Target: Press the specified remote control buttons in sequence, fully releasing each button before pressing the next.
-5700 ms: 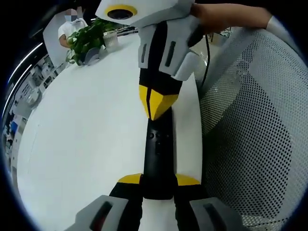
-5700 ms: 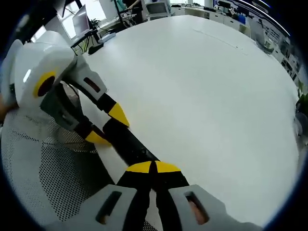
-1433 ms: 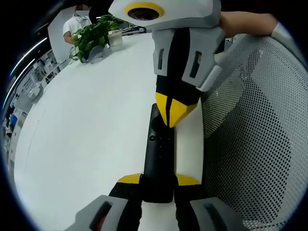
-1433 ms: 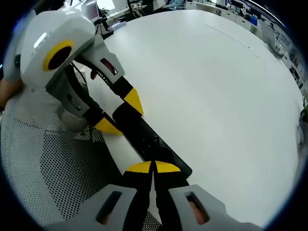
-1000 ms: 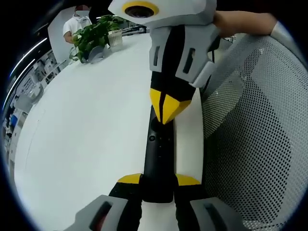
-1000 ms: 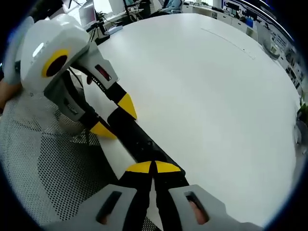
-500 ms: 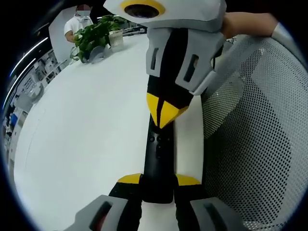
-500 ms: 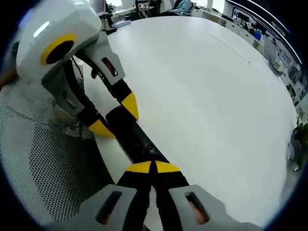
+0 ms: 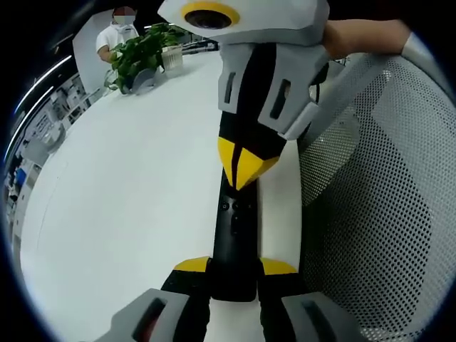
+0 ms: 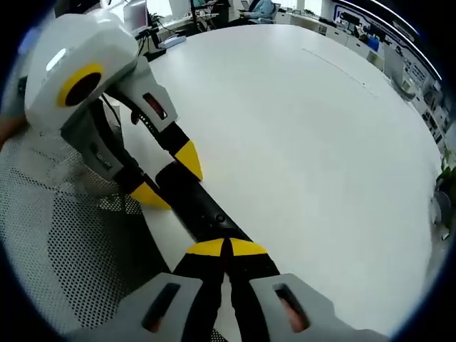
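Note:
A long black remote [image 9: 232,231] lies lengthwise between the yellow-tipped jaws of my left gripper [image 9: 234,266], which is shut on its near end. Small round buttons [image 9: 232,206] show on its top face. My right gripper [image 9: 244,165] comes down from above with its jaws shut together, tips over the remote's far part. Whether they touch a button I cannot tell. In the right gripper view my right gripper [image 10: 226,247] is shut with its tips at the remote [image 10: 203,208], and the left gripper [image 10: 169,178] clamps it from the left.
The white table [image 9: 128,178] spreads wide to the left. A grey mesh chair [image 9: 370,206] stands close against the table edge. A potted plant [image 9: 135,55] and a person [image 9: 117,32] are at the far end. A hand [image 9: 356,32] holds the right gripper.
Over the last second the right gripper's shut tips shifted slightly sideways over the remote's far part. Since half a second ago almost nothing moved. The left gripper keeps its hold.

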`<action>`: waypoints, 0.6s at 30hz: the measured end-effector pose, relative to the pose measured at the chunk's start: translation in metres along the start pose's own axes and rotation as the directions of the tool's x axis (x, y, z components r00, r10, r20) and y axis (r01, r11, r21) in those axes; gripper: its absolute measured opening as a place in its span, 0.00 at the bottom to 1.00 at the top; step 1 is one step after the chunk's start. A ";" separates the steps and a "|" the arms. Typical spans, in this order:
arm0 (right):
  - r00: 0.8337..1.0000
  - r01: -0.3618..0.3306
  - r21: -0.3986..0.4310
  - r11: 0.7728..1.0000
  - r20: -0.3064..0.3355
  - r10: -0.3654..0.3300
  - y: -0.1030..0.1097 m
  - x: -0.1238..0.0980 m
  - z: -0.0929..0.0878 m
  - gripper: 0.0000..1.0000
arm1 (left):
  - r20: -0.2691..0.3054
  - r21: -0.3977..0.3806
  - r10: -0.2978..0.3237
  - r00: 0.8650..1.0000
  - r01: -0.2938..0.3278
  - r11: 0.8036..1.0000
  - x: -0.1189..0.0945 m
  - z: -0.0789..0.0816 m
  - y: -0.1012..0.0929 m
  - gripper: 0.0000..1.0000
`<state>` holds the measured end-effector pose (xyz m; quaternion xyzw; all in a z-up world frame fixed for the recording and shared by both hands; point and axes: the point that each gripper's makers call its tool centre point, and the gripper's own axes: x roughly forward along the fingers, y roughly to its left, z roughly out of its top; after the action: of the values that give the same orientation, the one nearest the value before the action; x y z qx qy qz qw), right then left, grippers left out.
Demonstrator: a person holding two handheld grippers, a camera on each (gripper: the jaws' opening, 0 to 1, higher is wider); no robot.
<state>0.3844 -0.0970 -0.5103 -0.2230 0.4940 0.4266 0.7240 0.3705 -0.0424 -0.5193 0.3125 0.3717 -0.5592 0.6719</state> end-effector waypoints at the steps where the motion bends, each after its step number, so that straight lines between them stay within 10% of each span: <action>1: 1.000 0.002 -0.001 1.000 -0.001 -0.002 0.000 0.000 0.000 0.00 | 0.000 0.001 0.000 1.000 0.000 1.000 0.000 0.000 0.000 0.25; 18: 1.000 -0.002 0.001 1.000 0.005 0.002 0.001 0.000 0.000 0.00 | 0.001 0.000 0.004 1.000 -0.004 1.000 0.000 0.000 0.000 0.25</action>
<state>0.3834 -0.0970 -0.5102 -0.2212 0.4927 0.4274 0.7250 0.3702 -0.0426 -0.5193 0.3131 0.3708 -0.5579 0.6732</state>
